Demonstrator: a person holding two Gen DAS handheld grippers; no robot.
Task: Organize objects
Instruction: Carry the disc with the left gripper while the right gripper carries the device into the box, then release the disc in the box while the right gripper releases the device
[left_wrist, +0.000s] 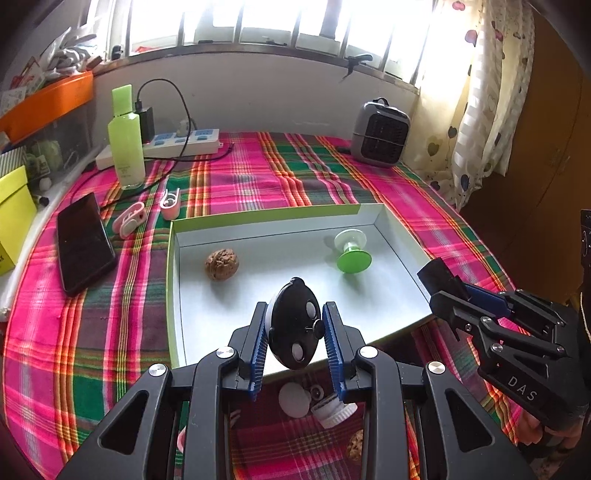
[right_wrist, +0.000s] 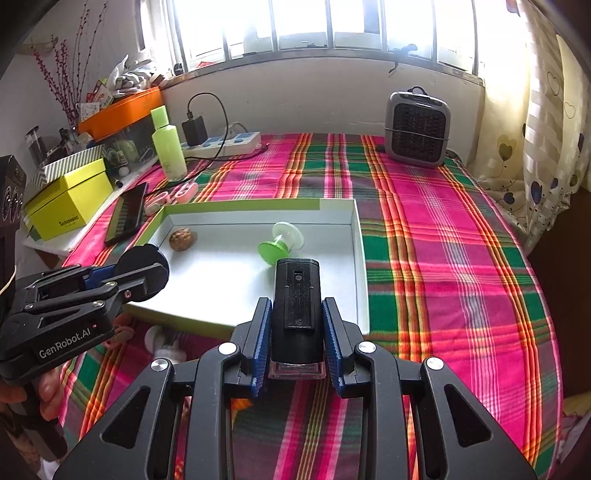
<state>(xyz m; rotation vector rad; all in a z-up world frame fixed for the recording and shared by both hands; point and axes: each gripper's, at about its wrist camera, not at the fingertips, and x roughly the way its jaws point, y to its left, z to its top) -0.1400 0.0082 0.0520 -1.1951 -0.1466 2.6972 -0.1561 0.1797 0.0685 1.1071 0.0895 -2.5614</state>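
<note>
A shallow white box with a green rim (left_wrist: 266, 213) (right_wrist: 360, 236) lies on the plaid cloth. Inside it are a walnut (left_wrist: 221, 263) (right_wrist: 181, 239) and a green and white spool (left_wrist: 351, 251) (right_wrist: 279, 242). My left gripper (left_wrist: 294, 328) is shut on a black oval device with white buttons (left_wrist: 293, 325), held over the box's near edge; it shows at the left of the right wrist view (right_wrist: 142, 273). My right gripper (right_wrist: 295, 325) is shut on a black rectangular device (right_wrist: 296, 314), over the box's near right corner; it shows at the right of the left wrist view (left_wrist: 443, 284).
On the cloth near me lie a white round piece (left_wrist: 293, 398), a white cap (left_wrist: 334, 410) and a second walnut (left_wrist: 355, 445). At the left are a phone (left_wrist: 83, 243), pink clips (left_wrist: 170, 203), a green bottle (left_wrist: 125, 140) and a power strip (left_wrist: 184, 142). A heater (right_wrist: 417, 129) stands at the back right.
</note>
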